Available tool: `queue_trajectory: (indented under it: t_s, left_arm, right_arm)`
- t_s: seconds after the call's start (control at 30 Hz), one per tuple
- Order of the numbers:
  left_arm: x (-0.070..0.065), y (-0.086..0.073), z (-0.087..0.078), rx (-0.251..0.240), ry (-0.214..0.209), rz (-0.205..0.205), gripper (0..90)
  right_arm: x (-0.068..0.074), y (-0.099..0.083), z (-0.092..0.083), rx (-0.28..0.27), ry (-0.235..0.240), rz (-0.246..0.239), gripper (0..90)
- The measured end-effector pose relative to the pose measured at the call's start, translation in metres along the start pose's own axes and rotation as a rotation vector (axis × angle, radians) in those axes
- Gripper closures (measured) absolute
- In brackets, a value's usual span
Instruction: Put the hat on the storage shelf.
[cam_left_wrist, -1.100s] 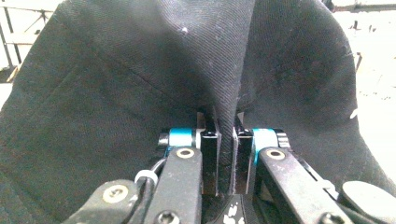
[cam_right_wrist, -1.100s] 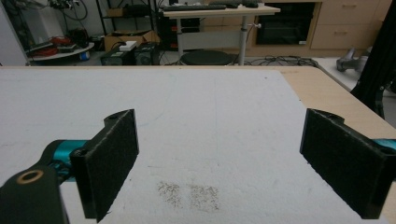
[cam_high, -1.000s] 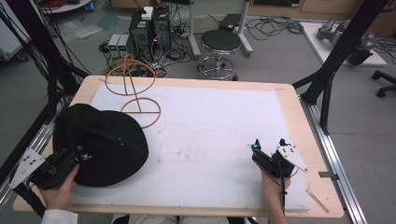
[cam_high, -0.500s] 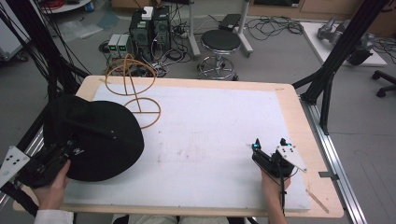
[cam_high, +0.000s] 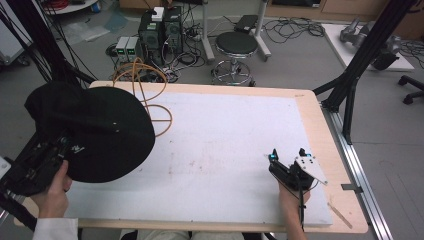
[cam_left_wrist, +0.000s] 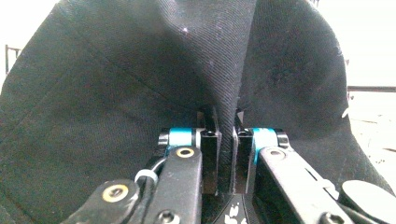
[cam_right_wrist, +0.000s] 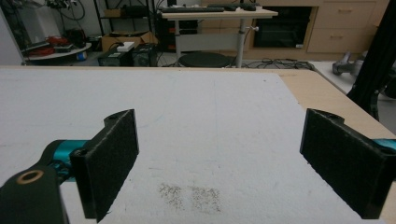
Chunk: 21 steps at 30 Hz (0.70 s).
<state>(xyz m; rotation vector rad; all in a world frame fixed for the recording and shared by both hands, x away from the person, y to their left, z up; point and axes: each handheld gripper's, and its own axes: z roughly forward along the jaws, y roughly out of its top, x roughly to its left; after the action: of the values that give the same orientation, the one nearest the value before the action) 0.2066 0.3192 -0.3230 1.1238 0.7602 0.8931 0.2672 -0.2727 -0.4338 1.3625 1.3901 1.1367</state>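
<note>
- The black hat (cam_high: 95, 130), at the left of the high view, hung lifted over the table (cam_high: 310, 107).
- Left gripper (cam_left_wrist: 226, 154) was pinched on its fabric; it looked soft, light, floppy, so the stiffer brim edge probably suits gripping.
- Right gripper (cam_right_wrist: 219, 154) rested lower right, jaws wide apart, empty.

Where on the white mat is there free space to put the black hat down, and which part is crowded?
The white mat is bare across its middle, from the wire stand at the far left to the right gripper near the front right. The far right corner is free too. The left side is crowded: the black hat, clamped in the left gripper, hangs over it beside the stand.
</note>
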Motion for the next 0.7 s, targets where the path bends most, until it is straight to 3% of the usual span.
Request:
queue_trajectory:
  t_s: [0.13, 0.37, 0.7]
  left_arm:
    - [-0.005, 0.012, 0.017, -0.023, 0.002, 0.023, 85.8]
    - [-0.010, 0.018, 0.053, -0.031, 0.018, 0.020, 85.8]
    - [-0.003, 0.020, 0.102, -0.026, 0.035, -0.027, 85.8]
  right_arm:
    - [0.000, 0.000, 0.000, 0.000, -0.002, -0.004, 10.7]
    - [0.000, 0.001, -0.002, -0.009, -0.010, 0.014, 10.6]
    - [-0.003, 0.001, -0.004, -0.006, -0.023, 0.029, 10.6]
